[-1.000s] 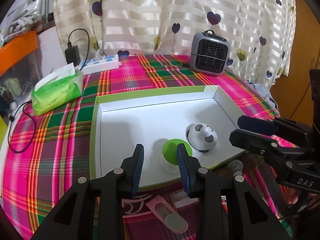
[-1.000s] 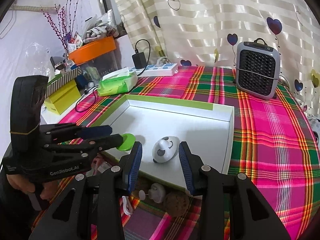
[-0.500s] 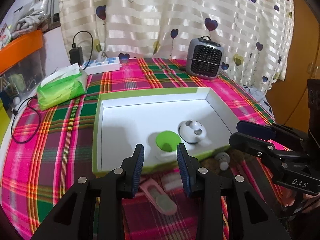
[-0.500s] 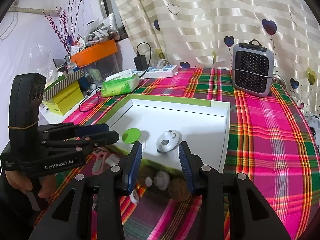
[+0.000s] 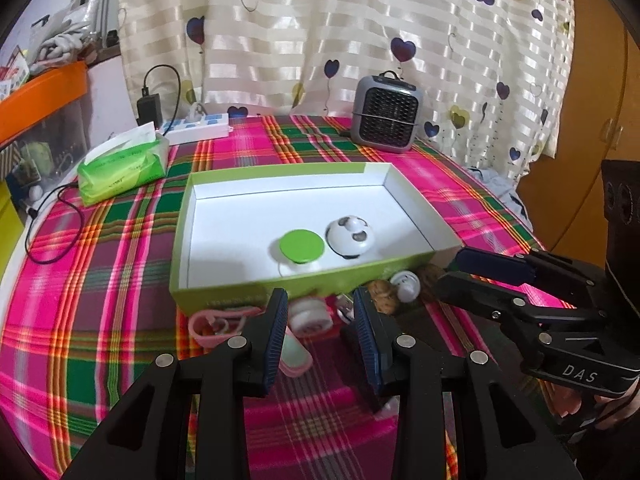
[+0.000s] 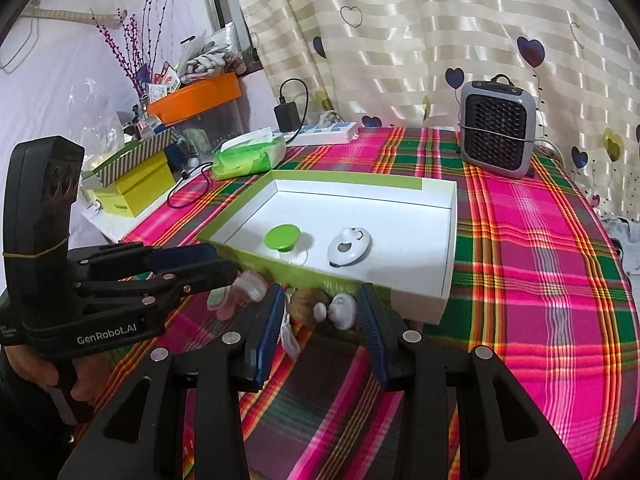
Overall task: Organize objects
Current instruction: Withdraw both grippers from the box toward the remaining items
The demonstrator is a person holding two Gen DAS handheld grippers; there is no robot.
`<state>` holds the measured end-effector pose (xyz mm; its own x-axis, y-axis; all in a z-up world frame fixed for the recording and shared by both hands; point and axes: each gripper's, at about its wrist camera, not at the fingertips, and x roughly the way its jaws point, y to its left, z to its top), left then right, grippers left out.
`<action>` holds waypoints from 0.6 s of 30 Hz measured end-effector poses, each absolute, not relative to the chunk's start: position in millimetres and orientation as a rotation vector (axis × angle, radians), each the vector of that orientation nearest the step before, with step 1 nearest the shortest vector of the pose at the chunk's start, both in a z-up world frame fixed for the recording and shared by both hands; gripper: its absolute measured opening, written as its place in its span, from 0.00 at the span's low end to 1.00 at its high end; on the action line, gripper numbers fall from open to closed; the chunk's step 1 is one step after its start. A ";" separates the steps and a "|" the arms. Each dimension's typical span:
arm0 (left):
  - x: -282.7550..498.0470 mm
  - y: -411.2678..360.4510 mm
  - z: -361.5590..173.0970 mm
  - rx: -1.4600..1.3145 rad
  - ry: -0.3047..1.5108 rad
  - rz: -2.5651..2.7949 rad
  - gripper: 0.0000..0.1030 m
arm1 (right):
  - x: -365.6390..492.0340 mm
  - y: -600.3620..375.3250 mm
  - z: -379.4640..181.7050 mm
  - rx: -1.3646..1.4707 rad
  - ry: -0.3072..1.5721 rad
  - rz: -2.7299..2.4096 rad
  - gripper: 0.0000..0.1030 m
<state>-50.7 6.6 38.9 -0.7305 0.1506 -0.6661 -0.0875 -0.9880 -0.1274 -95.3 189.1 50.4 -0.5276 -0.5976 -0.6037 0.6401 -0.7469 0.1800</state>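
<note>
**Careful: the small things are squeezed tight by the box**

Right now both my tools are released and hold nothing. My left tool hangs over a little white round thing and a pink thing, which lie on the worktop just on the near side of the green box. My right tool hangs over a small white knob thing and a brown lump, also right by the near wall of the box. Inside the box sit a green disc and a white round toy, close together near that same wall.

I think the loose things outside still have to go into the box.

What could go wrong? The things lie so close together that I might pinch two at once, or push one under the box edge. The round ones could roll away on the cloth. If I come in too low, my tool could bump the box wall and slide the whole box. My two tools are also near each other, so they could knock together. And if I drop a thing on the green disc, it may tip.
</note>
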 end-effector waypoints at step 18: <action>-41.9 18.2 27.7 -1.113 -0.183 2.770 0.31 | -87.0 190.3 43.7 0.873 0.111 -2.247 0.38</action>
<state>-41.9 18.2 27.7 -0.7132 0.1840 -0.6764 -0.0935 -0.9813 -0.1684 -87.0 190.3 43.7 -0.5175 -0.5908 -0.6190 0.6487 -0.7426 0.1664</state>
